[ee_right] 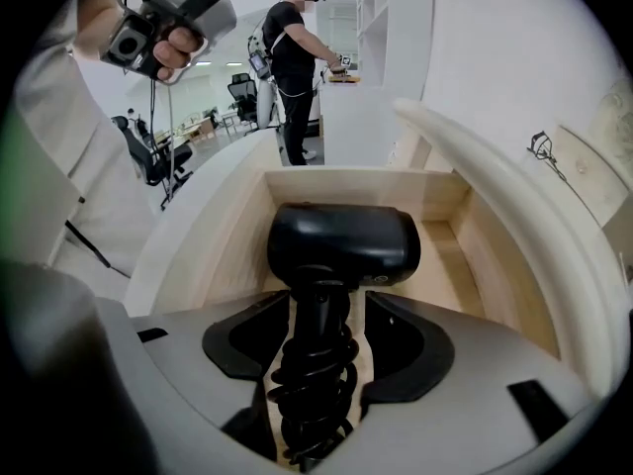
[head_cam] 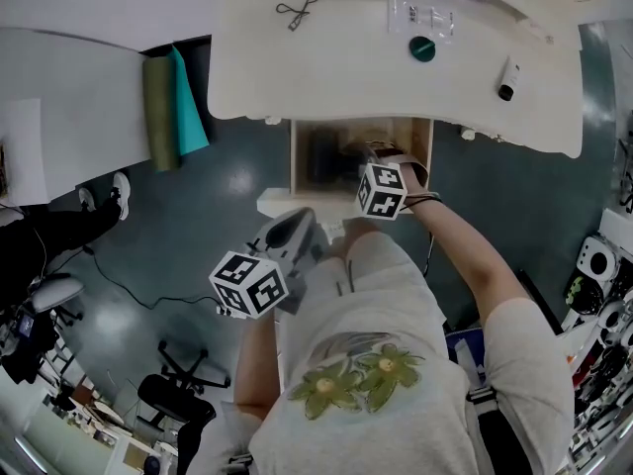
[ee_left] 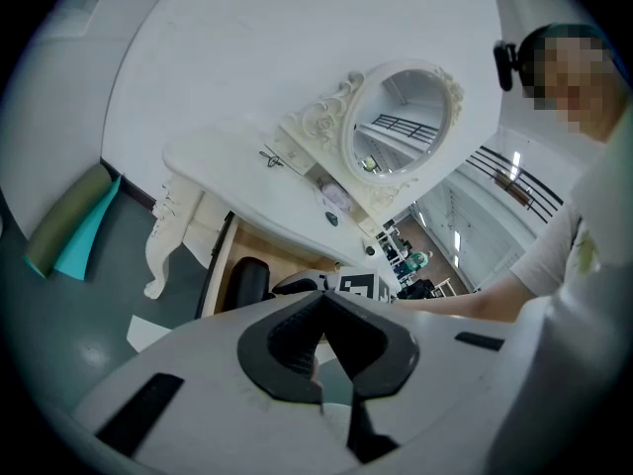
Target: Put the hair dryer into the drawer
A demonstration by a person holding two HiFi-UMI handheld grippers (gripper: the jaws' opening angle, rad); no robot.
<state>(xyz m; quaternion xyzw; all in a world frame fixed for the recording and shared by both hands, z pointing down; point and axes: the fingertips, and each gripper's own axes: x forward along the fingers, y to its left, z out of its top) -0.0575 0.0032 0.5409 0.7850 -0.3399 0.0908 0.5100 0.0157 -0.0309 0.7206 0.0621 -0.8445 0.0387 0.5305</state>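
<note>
seen from the head view, the person's right arm stretches straight out toward 12 o'clock, bare forearm level, and carries the right gripper (ee_right: 316,349) into the open drawer (ee_right: 470,265) of a white vanity table (head_cam: 297,77). its jaws grip the handle of the hair dryer (ee_right: 341,245), pads pressed on either side of the coiled cord wound round that handle. the dryer sits inside the drawer, its barrel lying crosswise close to the drawer floor.

the left arm is bent and held in near the torso, with the left gripper (ee_left: 321,310) hanging over the floor at 7 o'clock from the drawer. its jaws are together at the tips with nothing between them.

the hair dryer is matte black plastic, with a stubby rounded barrel and a straight handle. the cord is glossy and tightly looped. the drawer is pale bare wood, box-shaped, behind a white front. the table has a smooth cream top with a scalloped edge and carved legs, and an oval mirror (ee_left: 401,127) in an ornate frame stands on it.

in count: two grippers, one hair dryer, one open drawer. on the tabletop lie a thin black wire item (head_cam: 298,10) at 11 o'clock, a dark green round lid (head_cam: 422,48) and a small black-and-white tube (head_cam: 508,79) at 2 o'clock. a rolled olive and teal mat (head_cam: 173,107) leans at 10 o'clock.
</note>
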